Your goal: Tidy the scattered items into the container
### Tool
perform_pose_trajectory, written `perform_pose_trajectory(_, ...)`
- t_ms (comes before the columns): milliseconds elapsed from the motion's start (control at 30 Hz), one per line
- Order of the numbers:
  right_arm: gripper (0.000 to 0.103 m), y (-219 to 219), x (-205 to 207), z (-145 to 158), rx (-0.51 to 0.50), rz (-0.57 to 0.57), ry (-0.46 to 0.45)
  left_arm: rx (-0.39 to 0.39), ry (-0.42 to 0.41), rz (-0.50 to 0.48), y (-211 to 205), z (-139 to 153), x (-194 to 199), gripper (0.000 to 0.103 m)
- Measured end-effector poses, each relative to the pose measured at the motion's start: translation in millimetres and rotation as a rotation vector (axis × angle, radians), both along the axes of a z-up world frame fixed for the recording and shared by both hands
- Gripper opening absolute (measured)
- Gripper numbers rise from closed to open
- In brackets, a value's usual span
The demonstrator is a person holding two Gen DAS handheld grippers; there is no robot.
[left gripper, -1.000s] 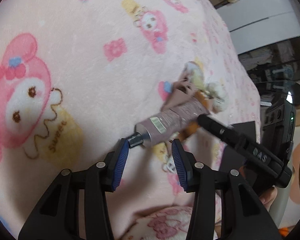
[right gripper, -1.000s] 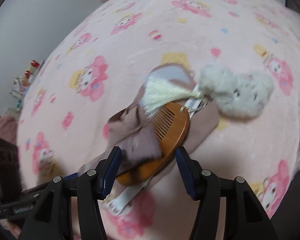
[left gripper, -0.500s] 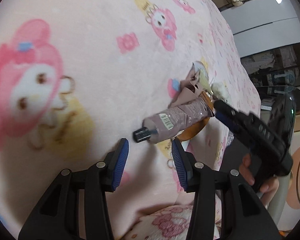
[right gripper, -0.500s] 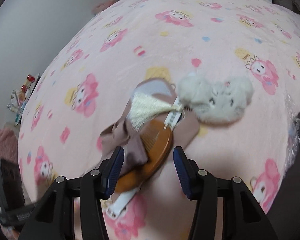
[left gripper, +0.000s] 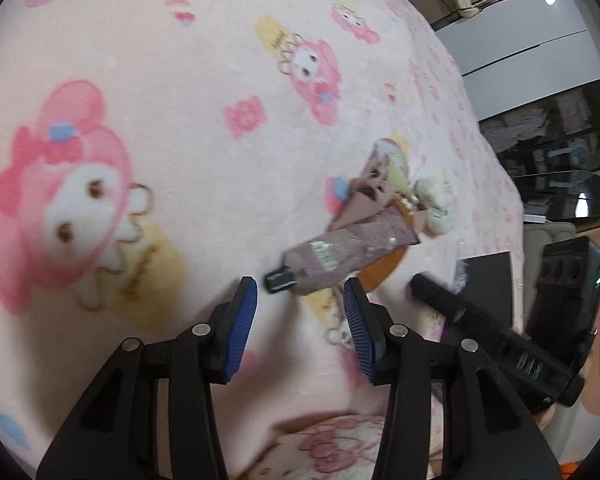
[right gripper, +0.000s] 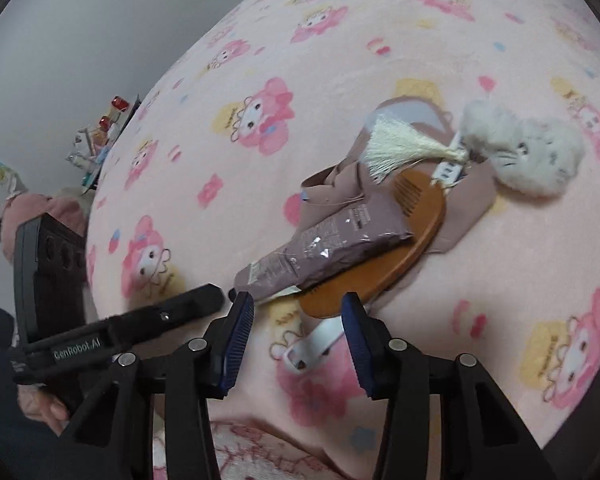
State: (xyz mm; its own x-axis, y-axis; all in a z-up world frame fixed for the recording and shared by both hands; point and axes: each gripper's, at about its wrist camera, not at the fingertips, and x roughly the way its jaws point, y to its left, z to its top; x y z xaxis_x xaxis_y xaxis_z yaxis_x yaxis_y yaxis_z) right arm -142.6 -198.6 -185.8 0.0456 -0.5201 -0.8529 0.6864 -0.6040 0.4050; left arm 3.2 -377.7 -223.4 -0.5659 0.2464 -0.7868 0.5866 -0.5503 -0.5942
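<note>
Just ahead of the half-open, empty left gripper (left gripper: 300,316) lies a crinkled mauve cream tube (left gripper: 348,248) on fleecy pink blanket (left gripper: 180,80); the right gripper (right gripper: 298,336) is closing, empty, beside the smooth oval wooden comb (right gripper: 380,272).

Right gripper (right gripper: 297,326) fingers closing — backed off comb (right gripper: 384,256).

The blanket (right gripper: 380,60) is pale pink, printed with pink-hooded white rabbit faces, yellow patches and small pink flowers. On it, the tube (right gripper: 324,248) is dusty mauve with a pale label and a black cap (left gripper: 280,279). Under the tube, the comb (right gripper: 400,240) is warm orange-brown wood, its tassel (right gripper: 396,148) cream. The cloth (right gripper: 468,208) under the comb is mauve-brown. Beside the comb, the plush toy (right gripper: 528,156) is greyish white. Both grippers are black with blue pads (right gripper: 236,340)
</note>
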Motion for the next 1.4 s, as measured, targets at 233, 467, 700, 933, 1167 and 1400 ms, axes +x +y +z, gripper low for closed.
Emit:
perform_pose_trajectory(233, 0.042, -2.9, -58.4, -6.8, -0.003, -0.134, 0.053, 0.075, 0.024, 0.022, -3.9, -16.8, -2.9, 0.045)
perform_pose_trajectory(467, 0.042, -26.2, -41.3, -23.5, 0.02, -0.022, 0.003, 0.066, 0.018, 0.052, -4.2, -21.9, -13.0, 0.047)
perform_pose_trajectory(700, 0.042, -5.7, 0.8, -19.7, 0.028, 0.015, -0.067, -0.003, 0.022, 0.061, -7.6, -8.1, 8.5, 0.051)
perform_pose_trajectory(933, 0.042, 9.0, 13.7, -35.4, 0.066, -0.042, -0.082, -0.044, 0.004, 0.02, -3.2, -11.4, 14.9, 0.053)
perform_pose_trajectory(1167, 0.043, -6.5, 10.1, -49.6, 0.02, -0.039, -0.163, -0.092, -0.05, -0.008, 3.5, -17.7, -0.4, 0.054)
perform_pose_trajectory(1400, 0.042, 23.2, 19.6, -4.8, -0.058, -0.075, -0.133, -0.115, 0.055, -0.056, 25.0, 36.6, 12.0, 0.053)
